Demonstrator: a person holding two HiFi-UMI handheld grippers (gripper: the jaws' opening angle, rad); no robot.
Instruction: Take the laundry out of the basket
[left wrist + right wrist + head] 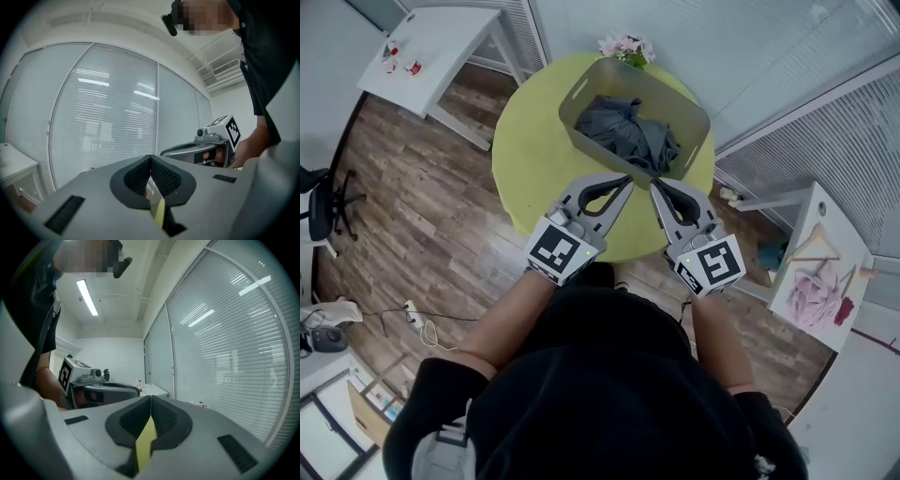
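A grey basket (pixel 661 94) is set on the far right part of a round yellow-green table (pixel 534 159). The laundry (pixel 628 131), a crumpled heap of dark grey cloth, is seen lying inside it, with none of it lifted over the rim. A small bunch of pale flowers (pixel 626 47) is placed just beyond the basket at the table's far edge. The left gripper (pixel 627 180) and the right gripper (pixel 655 186) are held side by side over the near part of the table, with their tips close together and pointed at the basket's near wall. Whether that wall is touched cannot be told. Both grippers are clenched: in each gripper view the jaws are pressed together with nothing caught between them. A white side table (pixel 441 47) is seen far left, and a second white table (pixel 830 211), bearing a pink cloth (pixel 814 298), is seen at the right.
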